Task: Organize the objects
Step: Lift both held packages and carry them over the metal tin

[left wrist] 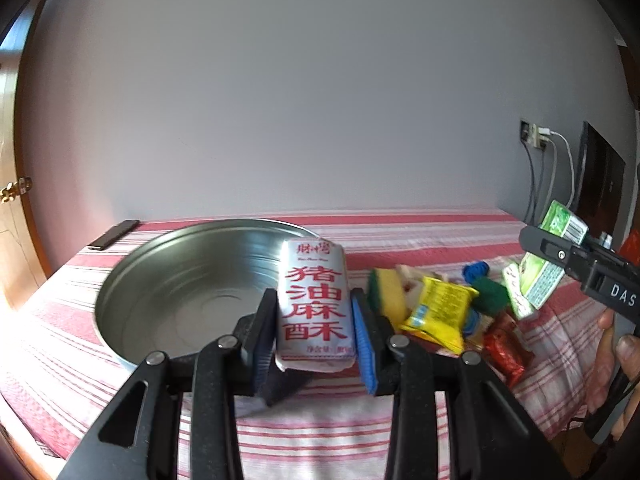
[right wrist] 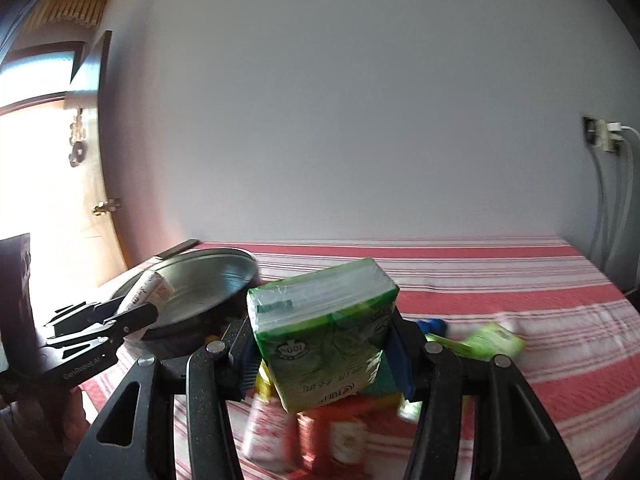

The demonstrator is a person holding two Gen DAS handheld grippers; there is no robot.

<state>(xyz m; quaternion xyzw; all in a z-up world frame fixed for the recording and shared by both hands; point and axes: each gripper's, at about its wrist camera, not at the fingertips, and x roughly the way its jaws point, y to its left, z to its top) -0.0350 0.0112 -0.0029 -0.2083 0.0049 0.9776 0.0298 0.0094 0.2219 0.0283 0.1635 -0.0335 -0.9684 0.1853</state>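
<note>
My left gripper [left wrist: 314, 326] is shut on a white snack packet with red Chinese characters [left wrist: 314, 304] and holds it above the near rim of a round metal basin [left wrist: 188, 280]. My right gripper [right wrist: 324, 344] is shut on a green tissue pack [right wrist: 324, 332], lifted above the pile. That tissue pack also shows in the left wrist view [left wrist: 548, 256] at far right. The left gripper with its packet [right wrist: 150, 292] shows in the right wrist view over the basin [right wrist: 200, 284].
A pile of objects lies on the red striped cloth [left wrist: 420, 236]: a yellow-green sponge [left wrist: 386, 290], a yellow packet [left wrist: 440, 312], green and blue yarn [left wrist: 486, 290], a red packet [left wrist: 506, 350]. A dark phone [left wrist: 114, 234] lies at back left. Wall socket with cables [left wrist: 538, 138] at right.
</note>
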